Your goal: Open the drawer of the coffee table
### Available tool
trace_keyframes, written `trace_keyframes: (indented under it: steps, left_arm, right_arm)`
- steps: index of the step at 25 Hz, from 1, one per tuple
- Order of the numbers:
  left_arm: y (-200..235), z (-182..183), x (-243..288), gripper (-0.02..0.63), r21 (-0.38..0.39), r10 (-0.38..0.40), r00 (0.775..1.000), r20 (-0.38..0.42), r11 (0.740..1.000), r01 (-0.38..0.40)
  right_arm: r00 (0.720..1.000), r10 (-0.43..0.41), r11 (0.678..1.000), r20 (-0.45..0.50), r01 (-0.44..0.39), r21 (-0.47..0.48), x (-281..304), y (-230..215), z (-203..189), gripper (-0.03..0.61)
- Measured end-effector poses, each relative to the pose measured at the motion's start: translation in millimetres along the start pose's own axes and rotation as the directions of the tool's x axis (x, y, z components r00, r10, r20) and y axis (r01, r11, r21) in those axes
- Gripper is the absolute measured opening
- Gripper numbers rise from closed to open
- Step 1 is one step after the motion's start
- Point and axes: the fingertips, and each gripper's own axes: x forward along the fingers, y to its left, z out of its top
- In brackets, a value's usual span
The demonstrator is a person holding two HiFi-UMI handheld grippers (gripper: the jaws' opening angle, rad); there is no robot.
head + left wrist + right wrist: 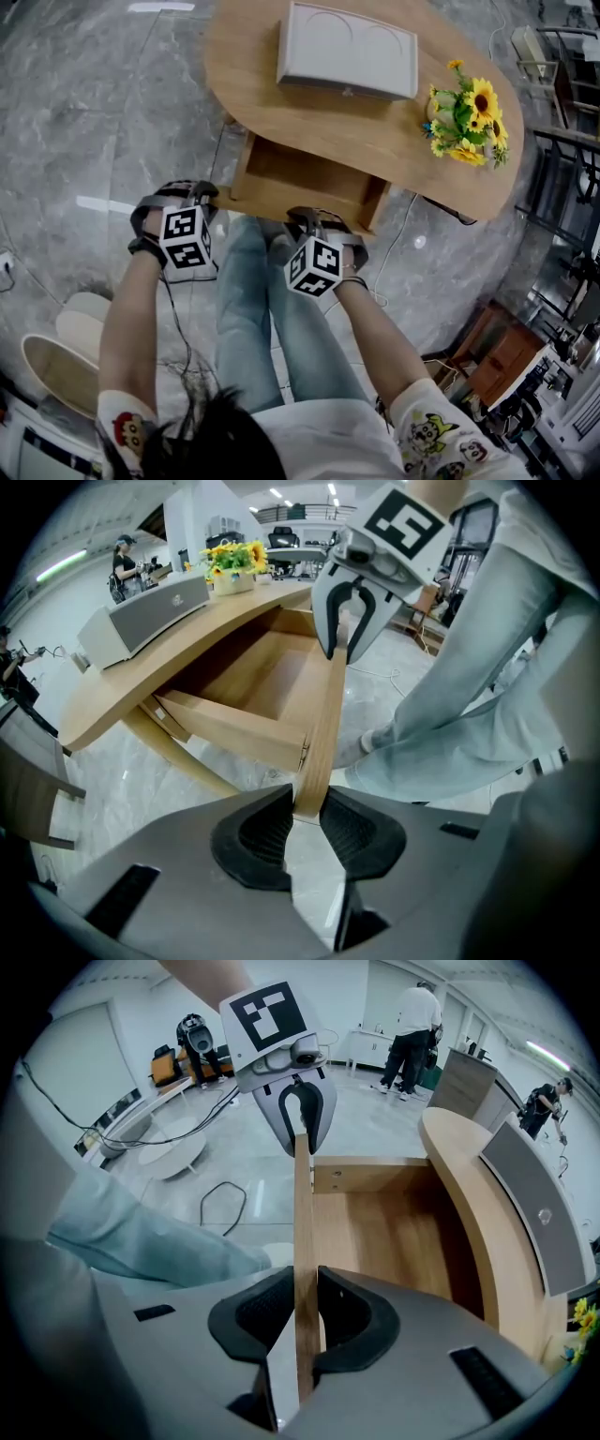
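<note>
My left gripper (302,803) and right gripper (302,1288) clamp fingers on one open drawer (300,178); the surface (281,112) bears one grey box (347,47), one sunflower bunch (469,112); marble floor (94,112).

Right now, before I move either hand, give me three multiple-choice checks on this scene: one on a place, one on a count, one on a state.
1. In the head view, where on the table are the flowers?
A) left end
B) middle
C) right end, beyond the box

2. How many hand-held grippers clamp the drawer front?
A) none
B) one
C) two

3. The drawer is:
A) shut
B) pulled open
C) taken out

Answers:
1 C, they stand right of the box.
2 C, the left hand-held gripper and the right hand-held gripper each pinch the front.
3 B, its inside shows.
</note>
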Motion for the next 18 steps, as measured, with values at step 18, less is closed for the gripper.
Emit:
trace_keyframes:
  steps: [18]
  left_arm:
    - [-20, -12, 21, 0.097, -0.089, -0.008, 0.999, -0.036, 0.996, 0.004]
  right_arm:
    - [0.998, 0.057, 0.998, -0.01, -0.057, 0.021, 21, 24, -10, 0.069]
